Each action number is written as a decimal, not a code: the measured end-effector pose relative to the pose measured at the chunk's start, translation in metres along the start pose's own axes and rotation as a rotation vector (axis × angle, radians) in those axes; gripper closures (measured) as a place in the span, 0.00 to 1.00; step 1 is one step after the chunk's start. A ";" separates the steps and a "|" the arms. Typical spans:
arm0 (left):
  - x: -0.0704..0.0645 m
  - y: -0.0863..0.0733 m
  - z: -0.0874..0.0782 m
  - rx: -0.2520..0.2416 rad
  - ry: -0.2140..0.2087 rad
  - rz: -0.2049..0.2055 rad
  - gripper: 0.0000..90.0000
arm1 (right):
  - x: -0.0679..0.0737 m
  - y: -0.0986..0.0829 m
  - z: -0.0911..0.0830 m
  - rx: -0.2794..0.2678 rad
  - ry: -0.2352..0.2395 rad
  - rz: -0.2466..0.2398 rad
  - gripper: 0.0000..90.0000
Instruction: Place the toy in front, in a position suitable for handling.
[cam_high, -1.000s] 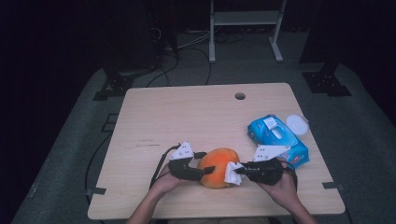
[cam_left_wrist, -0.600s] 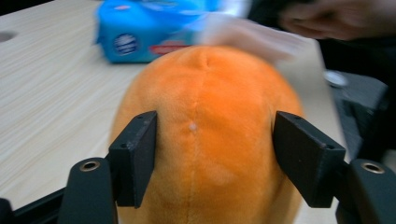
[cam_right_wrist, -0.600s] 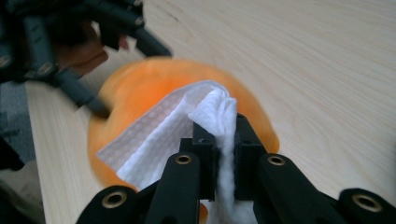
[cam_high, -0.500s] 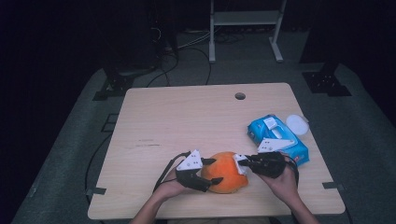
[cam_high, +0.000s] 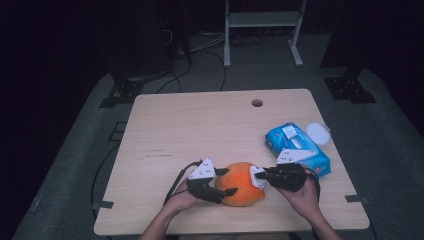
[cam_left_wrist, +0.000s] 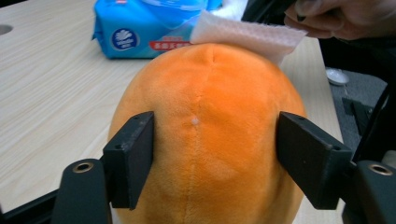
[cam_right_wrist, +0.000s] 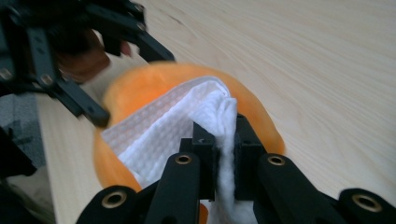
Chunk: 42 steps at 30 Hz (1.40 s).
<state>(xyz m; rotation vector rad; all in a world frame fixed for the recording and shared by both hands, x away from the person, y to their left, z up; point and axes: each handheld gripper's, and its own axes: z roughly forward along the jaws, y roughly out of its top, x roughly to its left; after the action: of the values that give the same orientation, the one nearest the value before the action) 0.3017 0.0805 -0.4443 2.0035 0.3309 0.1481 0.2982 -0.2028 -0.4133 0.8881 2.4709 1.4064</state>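
An orange plush toy (cam_high: 242, 190) lies near the table's front edge, between both hands. My left gripper (cam_high: 226, 183) clasps its left side; in the left gripper view the two black jaws press against the plush toy (cam_left_wrist: 205, 140) on either flank. My right gripper (cam_high: 259, 176) comes in from the right, shut on a white wipe (cam_right_wrist: 163, 126) that lies flat on the toy's top (cam_right_wrist: 257, 112). The wipe (cam_left_wrist: 247, 35) shows at the far edge of the toy in the left gripper view, with the other hand behind it.
A blue pack of wet wipes (cam_high: 295, 147) lies just behind the right hand, with a round white lid (cam_high: 318, 133) beside it at the table's right edge. The wooden table (cam_high: 200, 125) has a cable hole (cam_high: 257, 103) at the back.
The left gripper has swung in closer and turned so that its jaws clamp the plush toy. The right gripper has shifted slightly left, with the wipe on the toy.
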 end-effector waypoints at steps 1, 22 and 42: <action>-0.001 0.001 0.001 -0.002 -0.003 0.006 0.32 | 0.003 0.002 -0.001 -0.013 0.016 -0.006 0.91; -0.009 0.004 0.009 0.008 0.033 0.044 0.20 | 0.031 0.011 0.013 0.009 0.032 -0.135 0.91; 0.003 -0.003 -0.001 0.026 0.033 -0.038 0.34 | 0.007 0.002 -0.001 0.002 -0.033 -0.061 0.91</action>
<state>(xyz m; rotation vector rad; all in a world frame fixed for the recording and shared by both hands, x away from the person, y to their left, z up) 0.3040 0.0839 -0.4463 2.0211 0.3939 0.1533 0.2930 -0.1994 -0.4101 0.8218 2.4543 1.3586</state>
